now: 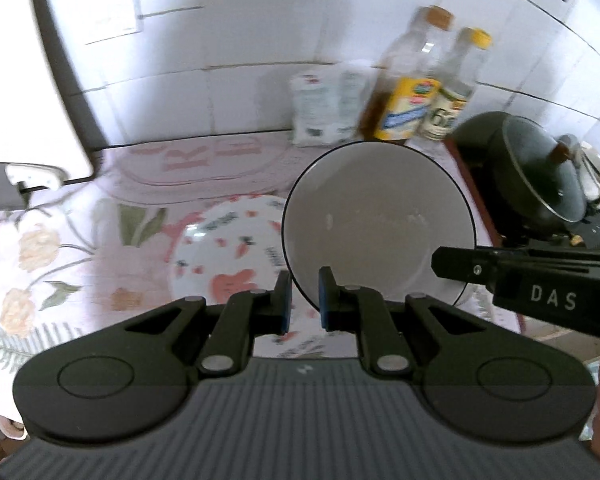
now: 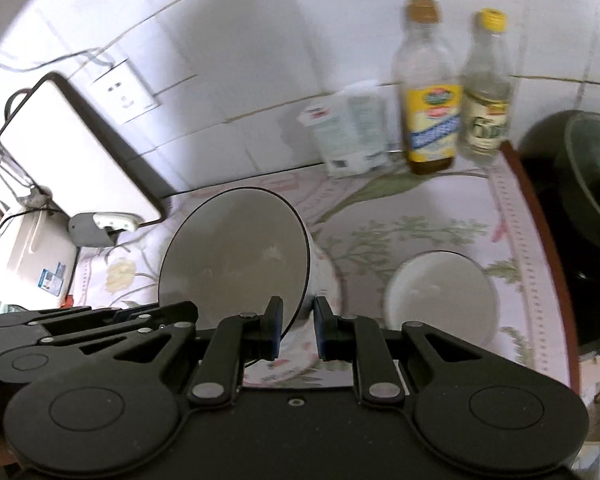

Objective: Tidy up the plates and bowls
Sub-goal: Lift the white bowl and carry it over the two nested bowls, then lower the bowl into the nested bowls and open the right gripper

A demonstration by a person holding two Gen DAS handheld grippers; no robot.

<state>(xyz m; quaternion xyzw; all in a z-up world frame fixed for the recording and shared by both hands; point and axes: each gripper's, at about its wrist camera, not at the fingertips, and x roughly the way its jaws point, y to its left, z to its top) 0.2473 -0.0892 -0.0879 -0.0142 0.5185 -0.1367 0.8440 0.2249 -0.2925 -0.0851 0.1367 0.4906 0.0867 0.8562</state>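
I've got the big bowl (image 1: 378, 216) clamped at its rim from both sides, my left gripper (image 1: 304, 300) pinching the near edge and my right gripper (image 2: 296, 328) closed on the opposite edge, so it hangs tilted above the counter. It's smooth, glossy, white inside with a thin dark rim line, and I see nothing in it but a few faint smears. Below it lies a shallow round plate (image 1: 228, 248) printed with red strawberries, resting on the soft floral cloth (image 1: 60, 248). A smaller plain white bowl (image 2: 440, 292) sits empty to the right. By the tiled wall stand two clear bottles (image 2: 430, 92), partly filled.
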